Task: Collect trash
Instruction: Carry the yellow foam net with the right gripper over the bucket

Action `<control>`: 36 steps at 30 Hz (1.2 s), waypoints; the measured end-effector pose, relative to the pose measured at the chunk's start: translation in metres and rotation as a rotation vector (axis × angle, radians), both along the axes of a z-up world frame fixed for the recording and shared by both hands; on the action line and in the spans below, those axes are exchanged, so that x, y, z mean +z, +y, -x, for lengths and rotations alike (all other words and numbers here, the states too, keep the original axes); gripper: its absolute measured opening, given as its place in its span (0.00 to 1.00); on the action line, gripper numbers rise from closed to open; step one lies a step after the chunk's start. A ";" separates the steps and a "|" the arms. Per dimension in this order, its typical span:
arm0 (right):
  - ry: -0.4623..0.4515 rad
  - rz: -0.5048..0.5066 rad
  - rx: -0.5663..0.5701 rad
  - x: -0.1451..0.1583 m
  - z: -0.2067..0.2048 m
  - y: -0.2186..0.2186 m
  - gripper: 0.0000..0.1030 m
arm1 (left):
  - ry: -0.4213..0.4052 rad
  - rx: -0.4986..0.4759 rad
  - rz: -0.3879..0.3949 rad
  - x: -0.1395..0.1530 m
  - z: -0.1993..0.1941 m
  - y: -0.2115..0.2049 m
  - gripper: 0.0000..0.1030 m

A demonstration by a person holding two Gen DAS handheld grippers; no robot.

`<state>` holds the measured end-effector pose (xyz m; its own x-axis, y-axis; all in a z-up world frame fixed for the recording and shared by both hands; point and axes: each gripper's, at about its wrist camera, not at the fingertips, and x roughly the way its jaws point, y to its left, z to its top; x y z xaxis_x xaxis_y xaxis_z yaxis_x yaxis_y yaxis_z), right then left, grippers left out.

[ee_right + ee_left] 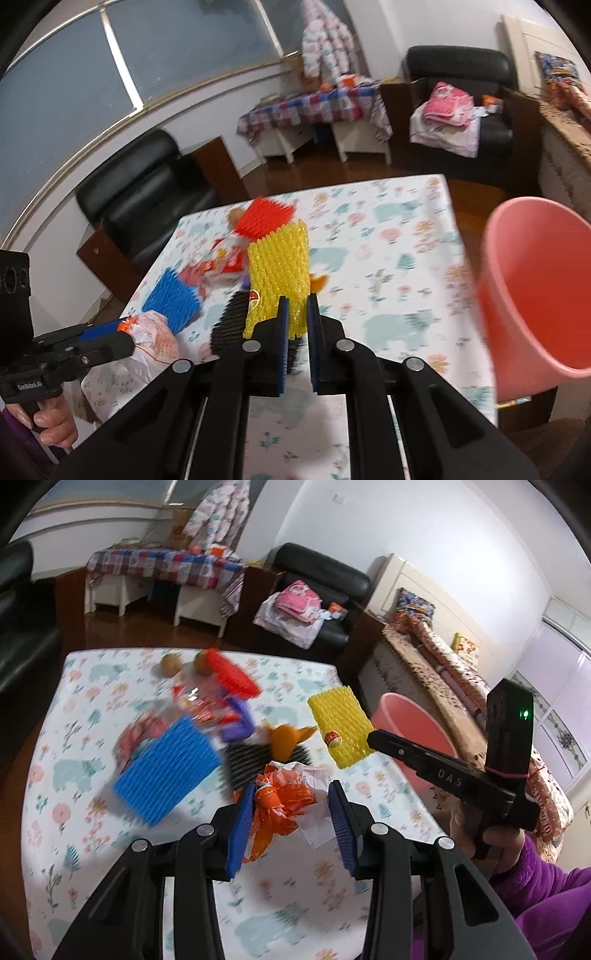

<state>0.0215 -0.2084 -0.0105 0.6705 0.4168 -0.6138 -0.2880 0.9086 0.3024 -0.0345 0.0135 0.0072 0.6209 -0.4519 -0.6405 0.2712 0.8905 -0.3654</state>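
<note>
Two light, squashy scraps: my right claw (295,314) pinches the yellow foam net (279,266) by its lower edge, my left claw (291,823) spread wide around the crumpled orange bag (284,797).

Yellow foam net (279,269) lifted upright, crumpled orange-white bag (286,801), seemingly plastic, raised

Surface: table (55,775) covered in floral cloth.
Centre: blue foam net (166,771), black foam net (243,764).
12 o'clock: red foam net (232,675).
</note>
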 end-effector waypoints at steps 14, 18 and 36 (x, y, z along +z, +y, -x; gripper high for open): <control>-0.054 -0.024 -0.266 0.013 0.022 -0.095 0.10 | -0.049 -0.104 -0.005 0.020 -0.032 -0.075 0.39; -0.055 -0.025 -0.334 0.011 0.026 -0.117 0.10 | -0.055 -0.124 -0.007 0.024 -0.044 -0.095 0.39; -0.060 -0.013 -0.516 -0.001 0.031 -0.174 0.10 | -0.044 -0.278 0.006 0.028 -0.091 -0.208 0.39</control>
